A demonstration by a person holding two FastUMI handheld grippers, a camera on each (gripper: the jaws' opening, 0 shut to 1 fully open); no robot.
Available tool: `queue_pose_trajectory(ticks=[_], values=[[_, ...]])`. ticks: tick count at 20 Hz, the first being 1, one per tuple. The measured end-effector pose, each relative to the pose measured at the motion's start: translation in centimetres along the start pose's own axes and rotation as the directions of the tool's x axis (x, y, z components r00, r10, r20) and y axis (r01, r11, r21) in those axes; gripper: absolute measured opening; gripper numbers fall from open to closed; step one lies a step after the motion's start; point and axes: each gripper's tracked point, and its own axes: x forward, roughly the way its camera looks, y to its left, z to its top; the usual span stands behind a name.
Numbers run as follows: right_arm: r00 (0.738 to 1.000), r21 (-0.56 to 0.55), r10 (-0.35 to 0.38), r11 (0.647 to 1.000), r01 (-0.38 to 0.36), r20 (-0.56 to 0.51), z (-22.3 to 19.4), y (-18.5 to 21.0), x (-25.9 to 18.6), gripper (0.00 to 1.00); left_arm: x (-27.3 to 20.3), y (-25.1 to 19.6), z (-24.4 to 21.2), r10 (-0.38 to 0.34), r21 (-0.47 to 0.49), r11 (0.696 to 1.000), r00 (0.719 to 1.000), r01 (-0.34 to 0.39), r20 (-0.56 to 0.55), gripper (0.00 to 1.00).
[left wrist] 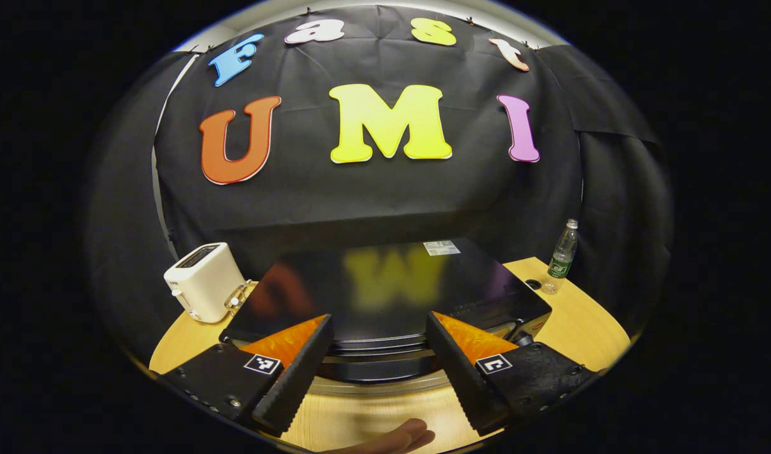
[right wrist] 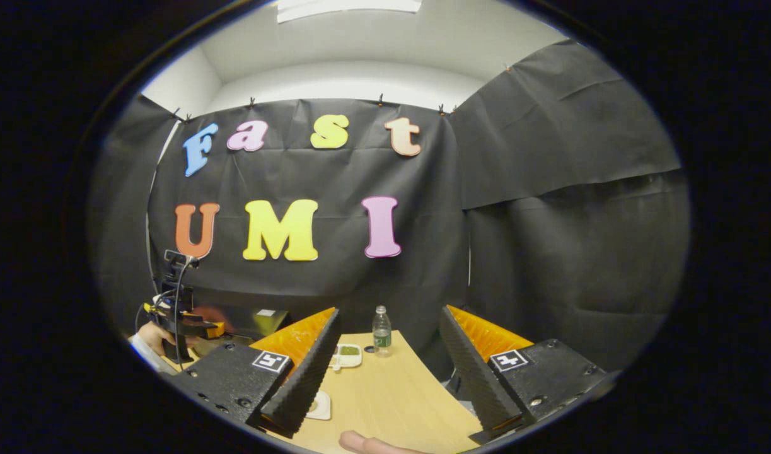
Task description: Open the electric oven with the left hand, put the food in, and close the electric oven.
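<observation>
The electric oven (left wrist: 385,296), a low black box with a glossy top, sits on the wooden counter (left wrist: 580,328), and everything else is best placed against it. The left hand-held gripper (left wrist: 379,362) hangs just in front of the oven's upper front edge, its fingers spread wide on either side of that edge and holding nothing; the door looks shut, so opening has not begun. A white toaster (left wrist: 203,280) stands just to one side of the oven and a water bottle (left wrist: 563,255) near its far corner on the other side. In the right gripper view, the right hand-held gripper (right wrist: 388,372) is well away from the oven, also spread wide and empty, above bare counter with a small white dish (right wrist: 347,356) of something green beyond it, probably the food. The main risk, as I judge it, is the handle: it cannot be made out under the oven's front lip, so the fingers may close on the top edge instead and slip off the smooth surface. A pull that is off-line could also drag the whole oven forward, or nudge the toaster beside it.
</observation>
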Motion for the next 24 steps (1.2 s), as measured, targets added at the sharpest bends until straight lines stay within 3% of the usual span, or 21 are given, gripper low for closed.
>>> queue_pose_trajectory(ticks=[2,4,6,7,8,11,15,24], values=[[1.0,-0.007,-0.012,1.0,0.012,-0.008,-0.2,-0.3,-0.3,0.96,0.3,-0.1,0.1,-0.006,-0.011,1.0,1.0,0.006,0.018,0.99],[1.0,-0.017,-0.021,1.0,0.021,-0.01,-0.1,-0.5,-0.8,1.0,-0.2,-0.2,0.0,0.008,-0.007,1.0,1.0,-0.008,0.026,0.98],[1.0,-0.017,-0.021,1.0,0.021,0.001,0.3,-0.6,-1.4,0.96,-0.1,-0.2,-0.1,0.012,0.0,1.0,0.999,-0.012,0.033,0.98],[1.0,-0.013,-0.026,1.0,0.026,-0.002,0.2,-0.8,-1.5,1.0,-0.5,-0.4,-0.3,0.011,-0.009,1.0,0.999,-0.011,0.031,0.98],[1.0,-0.006,-0.027,1.0,0.027,-0.003,0.2,-0.9,-1.7,0.96,-0.6,-0.6,-0.4,0.007,-0.018,1.0,1.0,-0.006,0.028,0.98],[1.0,0.002,-0.026,1.0,0.026,-0.017,-0.3,-0.9,-2.2,1.0,-1.4,-0.8,-0.7,0.004,0.019,1.0,0.999,-0.005,0.046,0.98],[0.999,0.006,-0.036,0.999,0.036,-0.037,-1.1,-1.1,-3.0,0.96,-2.6,-1.1,-1.5,-0.012,0.007,1.0,0.998,0.011,0.054,0.98],[0.997,-0.006,-0.065,0.998,0.065,-0.052,-1.4,-1.7,-4.5,1.0,-5.7,-1.6,-3.6,-0.015,0.031,0.999,0.998,0.013,0.063,0.98]])
